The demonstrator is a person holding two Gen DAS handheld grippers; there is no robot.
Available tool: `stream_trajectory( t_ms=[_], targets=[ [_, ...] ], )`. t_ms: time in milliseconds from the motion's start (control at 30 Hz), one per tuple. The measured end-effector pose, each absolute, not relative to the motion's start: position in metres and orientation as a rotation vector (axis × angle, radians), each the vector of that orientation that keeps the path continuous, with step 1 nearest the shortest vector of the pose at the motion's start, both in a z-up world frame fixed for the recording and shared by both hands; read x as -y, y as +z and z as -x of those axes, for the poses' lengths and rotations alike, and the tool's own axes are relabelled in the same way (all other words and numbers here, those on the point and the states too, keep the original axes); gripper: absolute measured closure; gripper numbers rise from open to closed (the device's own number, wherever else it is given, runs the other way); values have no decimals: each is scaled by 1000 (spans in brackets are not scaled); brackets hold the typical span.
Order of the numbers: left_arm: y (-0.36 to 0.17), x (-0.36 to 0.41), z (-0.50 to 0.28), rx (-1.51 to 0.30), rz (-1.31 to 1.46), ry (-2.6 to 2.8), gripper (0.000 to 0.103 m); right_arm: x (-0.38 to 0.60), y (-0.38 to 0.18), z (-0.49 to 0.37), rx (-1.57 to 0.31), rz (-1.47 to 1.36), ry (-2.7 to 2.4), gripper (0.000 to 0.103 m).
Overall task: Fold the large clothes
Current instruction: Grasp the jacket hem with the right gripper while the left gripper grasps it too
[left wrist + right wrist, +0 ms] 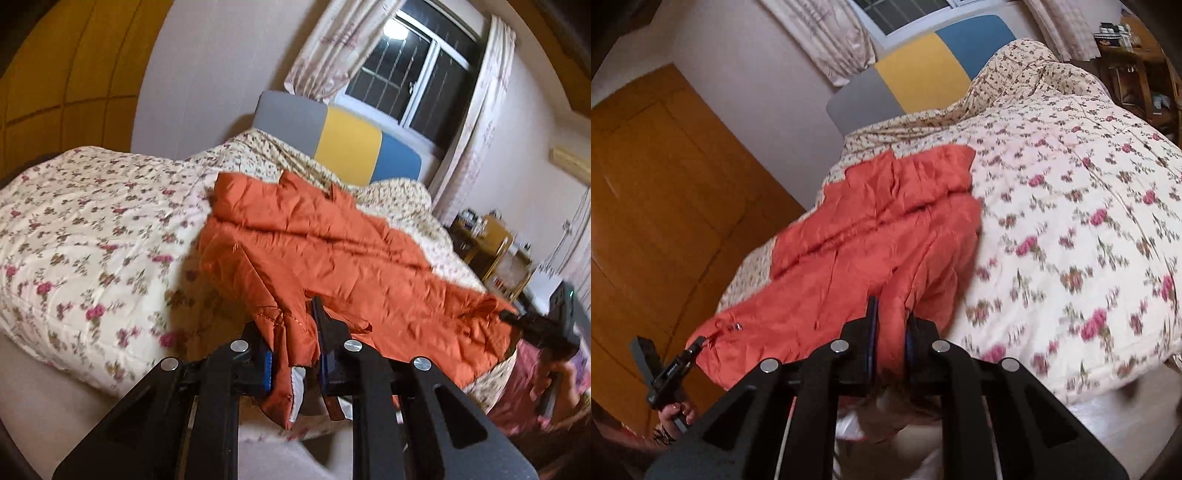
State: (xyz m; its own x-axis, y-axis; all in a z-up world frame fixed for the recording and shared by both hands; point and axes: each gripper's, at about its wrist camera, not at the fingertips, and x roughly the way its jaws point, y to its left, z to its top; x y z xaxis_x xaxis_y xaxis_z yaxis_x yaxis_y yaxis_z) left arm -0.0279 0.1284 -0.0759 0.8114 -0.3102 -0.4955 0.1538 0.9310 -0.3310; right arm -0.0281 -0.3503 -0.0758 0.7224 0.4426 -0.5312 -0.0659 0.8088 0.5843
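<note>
Left wrist view. The left claw (295, 350) is clenched on a bunched hem of the orange quilted jacket (332, 251), with fabric and a strip of pale lining hanging down between its blue-padded fingers (267, 373). The jacket lies spread across the bed (33, 387), on top of the floral quilt (85, 229), reaching from the foot edge towards the headboard (347, 147), whose panels are grey, yellow and blue. At the right of this view the right claw (517, 317) grips the jacket's other lower corner at the foot edge of the bed; a hand (565, 376) holds its handle. Behind the headboard stand a dark window (413, 74) and pale curtains (332, 48).

Right wrist view. The right claw (890, 328) is clenched on a thick fold of the orange quilted jacket (879, 236), the cloth pressed between its two fingers (872, 332). The jacket runs from the foot edge of the bed towards the headboard (916, 77), on the side of the floral quilt (1071, 221) nearest the wooden wardrobe (657, 192). At the lower left the left claw (696, 343) grasps the jacket's far corner; a hand (674, 411) is wrapped around its handle. The image is blurred around the quilt's near edge.
</note>
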Motion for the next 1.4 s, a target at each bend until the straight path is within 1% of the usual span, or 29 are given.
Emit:
stream_trajectory(
  t_ms=[267,500,700,933,1167,1200,1233,1267,1300,1333,1367,1400],
  targets=[
    [-40,-136,-46,-553,338,-237,86,362,-48,-37,-649,-635,281,92],
    [-33,-130,-125,-586,341,-225,86,369,-45,-115,-650,-679,262,92],
    [-46,-130,-187,-641,377,-195,86,376,-63,-183,-698,-745,248,91],
    [-78,-131,-256,-733,376,-141,86,382,-106,-251,-785,-806,184,89],
    [-100,-132,-298,-766,404,-118,86,383,-134,-285,-777,-863,170,86],
    [-103,-132,-301,-769,402,-116,86,383,-137,-287,-768,-876,174,83],
    [-104,-131,-306,-772,405,-118,86,384,-138,-288,-746,-891,188,72],
    [-105,-131,-308,-771,410,-119,86,385,-136,-287,-727,-896,201,66],
    [-105,-132,-310,-772,415,-118,81,386,-135,-285,-705,-898,215,52],
    [-105,-135,-311,-769,439,-135,73,388,-132,-281,-672,-896,224,34],
    [-105,-138,-310,-760,458,-150,67,390,-126,-277,-635,-885,220,24],
    [-104,-140,-308,-743,477,-162,53,393,-120,-269,-583,-856,196,9]
  ],
)
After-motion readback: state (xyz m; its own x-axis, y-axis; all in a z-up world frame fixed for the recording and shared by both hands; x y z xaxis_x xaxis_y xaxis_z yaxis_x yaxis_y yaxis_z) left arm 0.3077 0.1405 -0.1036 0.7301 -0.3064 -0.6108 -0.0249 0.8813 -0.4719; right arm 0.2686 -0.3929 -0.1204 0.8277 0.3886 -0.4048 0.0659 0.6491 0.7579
